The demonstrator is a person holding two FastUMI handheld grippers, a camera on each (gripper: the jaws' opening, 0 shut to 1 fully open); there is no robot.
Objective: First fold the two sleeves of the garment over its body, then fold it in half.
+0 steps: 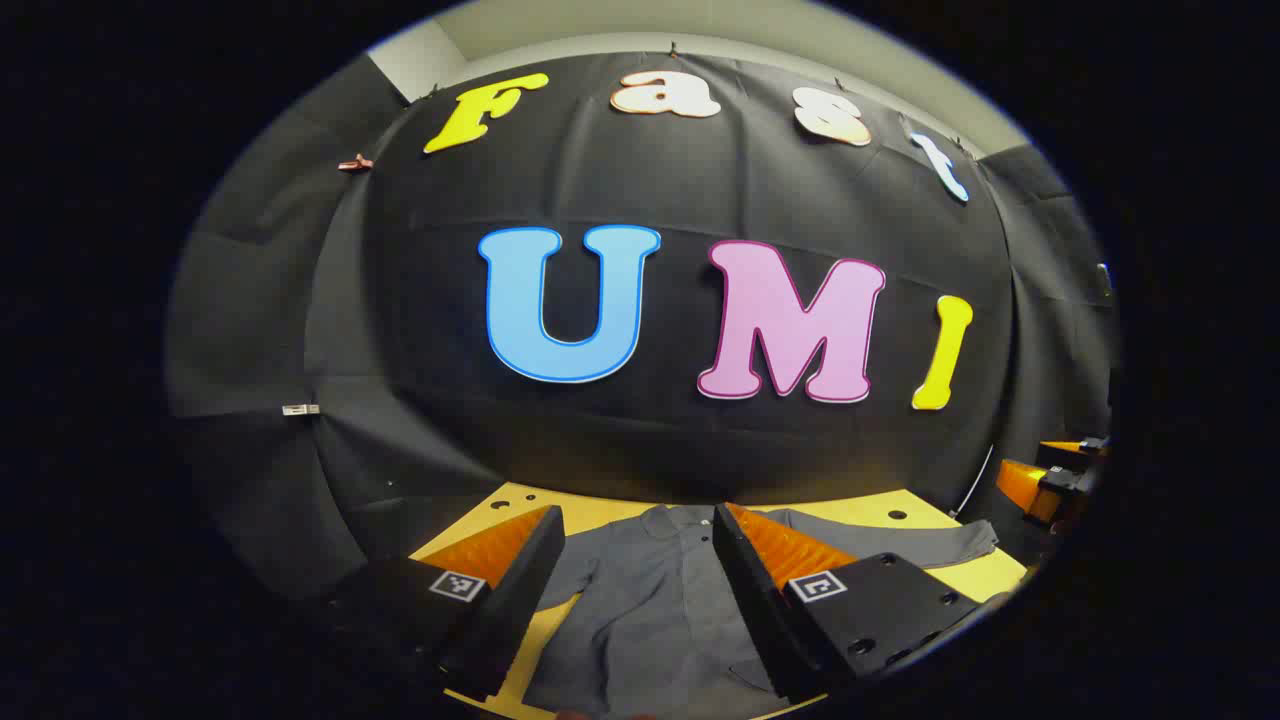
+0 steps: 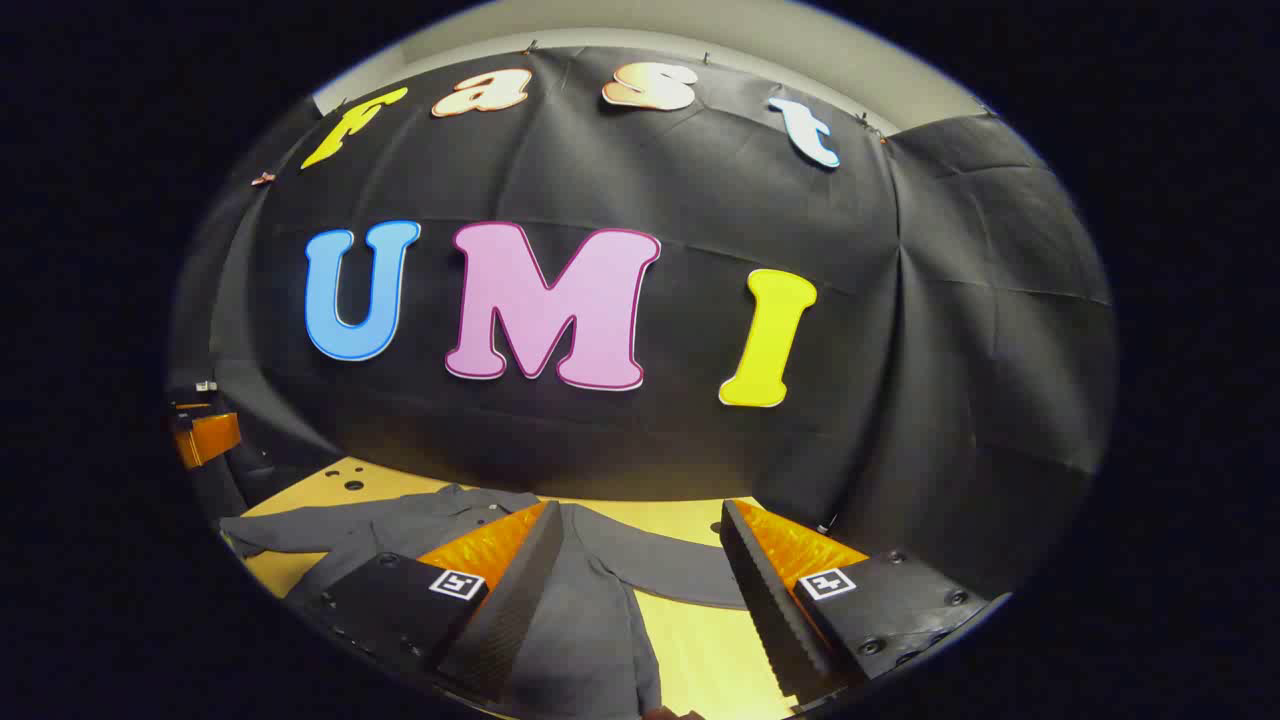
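A grey long-sleeved shirt (image 1: 650,610) lies flat on the yellow table (image 1: 610,511), collar toward the back wall, with one sleeve (image 1: 900,543) stretched out to the right. My left gripper (image 1: 638,560) hangs open above the shirt's body, nothing between its fingers. In the right gripper view the same shirt (image 2: 590,620) shows with one sleeve (image 2: 300,530) running left and the other sleeve (image 2: 670,570) crossing between the fingers. My right gripper (image 2: 640,555) is open above that sleeve and the table (image 2: 700,640). The right gripper (image 1: 1050,480) also appears at the far right edge of the left gripper view.
The black cloth wall stands close behind the table's far edge. Small round holes (image 1: 897,515) mark the tabletop near the back. The left gripper (image 2: 205,435) shows at the left edge of the right gripper view.
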